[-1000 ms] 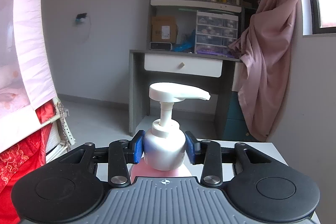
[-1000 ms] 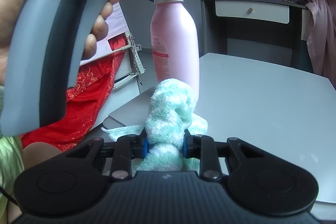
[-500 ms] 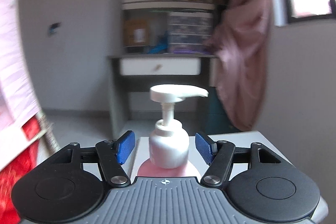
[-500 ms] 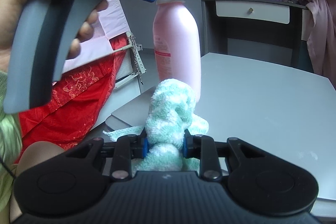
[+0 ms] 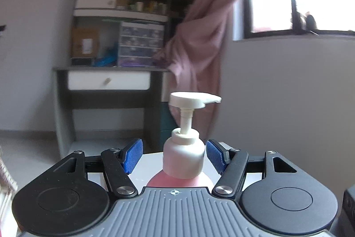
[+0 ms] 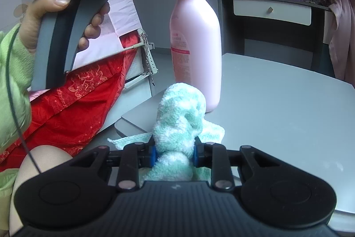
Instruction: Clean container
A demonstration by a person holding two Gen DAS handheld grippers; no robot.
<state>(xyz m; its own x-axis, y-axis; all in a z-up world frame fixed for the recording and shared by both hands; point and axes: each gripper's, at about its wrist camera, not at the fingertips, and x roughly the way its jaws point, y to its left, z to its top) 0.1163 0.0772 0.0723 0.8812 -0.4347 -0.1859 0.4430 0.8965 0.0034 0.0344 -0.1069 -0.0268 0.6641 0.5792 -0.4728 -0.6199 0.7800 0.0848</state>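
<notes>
Right gripper point(image 6: 174, 153) is clamped narrow on a bunched mint-and-white cloth point(image 6: 179, 117), the wad standing up between the blue pads with a loose corner trailing onto the tabletop point(image 6: 277, 108). Held that way it presents a thick rounded end forward, probably as the wiping face.

Pink pump bottle point(image 6: 196, 46) stands upright near the tabletop's left edge, just beyond the cloth; cannot tell whether the two touch.

Left gripper point(image 5: 175, 156) sits level with the bottle's white collar point(image 5: 183, 158). Its jaws are partly open and stand either side of the collar, a clear gap on the left; on the right the gap is slim and contact can't be ruled out. They have not closed on it: the bottle rests on its own base. Pump head point(image 5: 193, 99) rises above the jaws, spout pointing right in the left wrist view.

Right wrist view shows the hand point(image 6: 64, 14), green sleeve behind it, holding the left tool's grey handle high and to the left.

Judgement: with the collar released, the upper bottle is free for the cloth. A tall, narrow bottle near an edge may tip if pushed sideways unsteadied.
</notes>
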